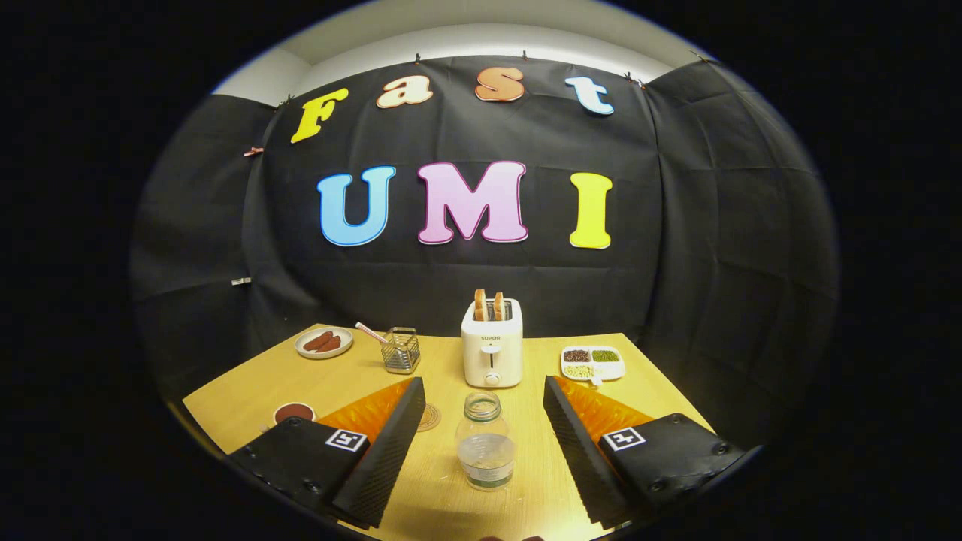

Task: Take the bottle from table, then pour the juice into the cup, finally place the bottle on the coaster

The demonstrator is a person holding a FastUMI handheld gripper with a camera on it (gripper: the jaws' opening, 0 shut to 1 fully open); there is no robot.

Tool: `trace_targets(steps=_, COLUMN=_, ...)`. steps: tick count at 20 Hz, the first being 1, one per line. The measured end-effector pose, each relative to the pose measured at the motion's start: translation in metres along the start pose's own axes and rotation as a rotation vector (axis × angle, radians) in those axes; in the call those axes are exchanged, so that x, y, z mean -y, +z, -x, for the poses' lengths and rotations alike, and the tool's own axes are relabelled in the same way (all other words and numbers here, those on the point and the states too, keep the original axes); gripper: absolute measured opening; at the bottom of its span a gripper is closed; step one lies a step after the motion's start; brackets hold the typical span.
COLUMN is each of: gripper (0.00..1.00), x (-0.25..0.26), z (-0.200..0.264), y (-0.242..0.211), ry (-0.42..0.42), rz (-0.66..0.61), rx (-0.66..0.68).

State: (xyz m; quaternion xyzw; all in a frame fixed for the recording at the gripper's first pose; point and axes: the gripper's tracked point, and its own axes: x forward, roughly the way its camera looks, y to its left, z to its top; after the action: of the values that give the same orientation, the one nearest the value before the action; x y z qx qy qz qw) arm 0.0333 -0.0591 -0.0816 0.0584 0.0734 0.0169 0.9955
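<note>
- Claw is spread wide, both fingers angled outward at the bottom of the frame, gripping nothing.
- Sitting right between the fingers, in the lower middle of the frame, is the bottle. It's clear, upright, no cap on it, and has a band of label near the base. Neither finger touches it; there's open table on both sides of it.
- Can't really tell how much juice is in it, it looks mostly see-through from here.
- Just past the left finger, partly hidden behind it, a round woven-looking coaster peeks out on the table, which is light wood.
- Lower left of the frame, beside the left finger, there's a cup with something dark reddish-brown inside.
- Straight beyond the bottle, center of the frame, is a cream toaster with two slices of toast sticking out the top.
- Left of the toaster: a little wire basket with a striped stick leaning out of it, and further left a small plate of what look like sausages.
- Right of the toaster: a white divided tray with different beans or grains in its compartments.
</note>
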Motion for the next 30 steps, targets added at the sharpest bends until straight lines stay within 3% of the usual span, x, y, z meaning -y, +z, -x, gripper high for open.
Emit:
trace_targets(steps=19, gripper=0.98, x=0.002, z=-0.045, y=-0.109, ry=0.023, rz=0.036, rx=-0.124)
trace_targets(steps=30, gripper=0.97, x=0.005, z=-0.052, y=-0.13, ry=0.002, rz=0.015, rx=-0.146)
